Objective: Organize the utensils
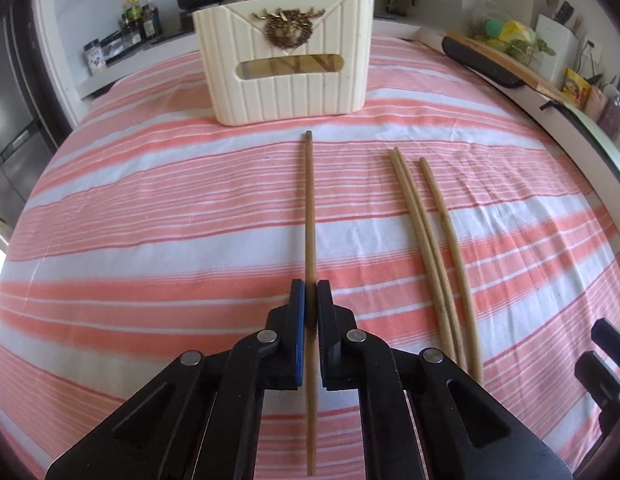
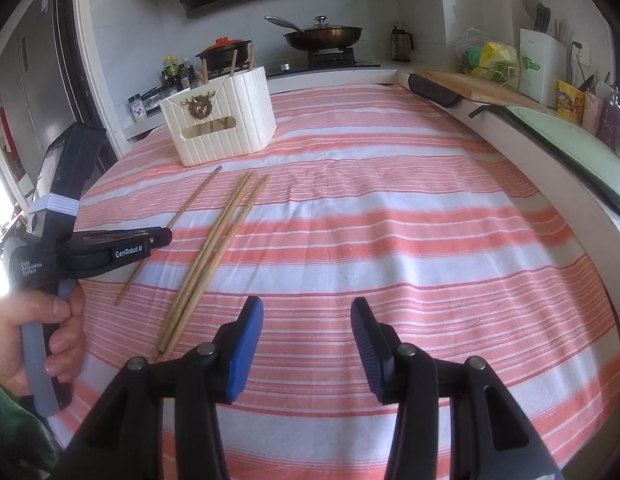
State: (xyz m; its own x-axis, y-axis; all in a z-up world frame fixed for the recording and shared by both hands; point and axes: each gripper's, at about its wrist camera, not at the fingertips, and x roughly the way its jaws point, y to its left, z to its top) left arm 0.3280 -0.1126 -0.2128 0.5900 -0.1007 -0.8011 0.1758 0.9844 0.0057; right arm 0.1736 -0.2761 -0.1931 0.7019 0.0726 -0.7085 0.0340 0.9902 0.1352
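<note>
Clamping one chopstick [image 1: 309, 216], left gripper [image 1: 310, 300] marked "GenRobot.AI", right gripper [image 2: 308, 320] fingers apart.

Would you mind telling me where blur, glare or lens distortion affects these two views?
Left wrist view: the chopstick is sharp ahead but blurs between the left gripper fingers; fisheye bows the striped cloth. Right wrist view: daylight blows out the left edge, and the right gripper is sharp.

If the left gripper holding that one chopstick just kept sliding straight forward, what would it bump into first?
Most likely the white holder: the left gripper, jaws shut on the chopstick, points straight at it, with only striped cloth between.
</note>
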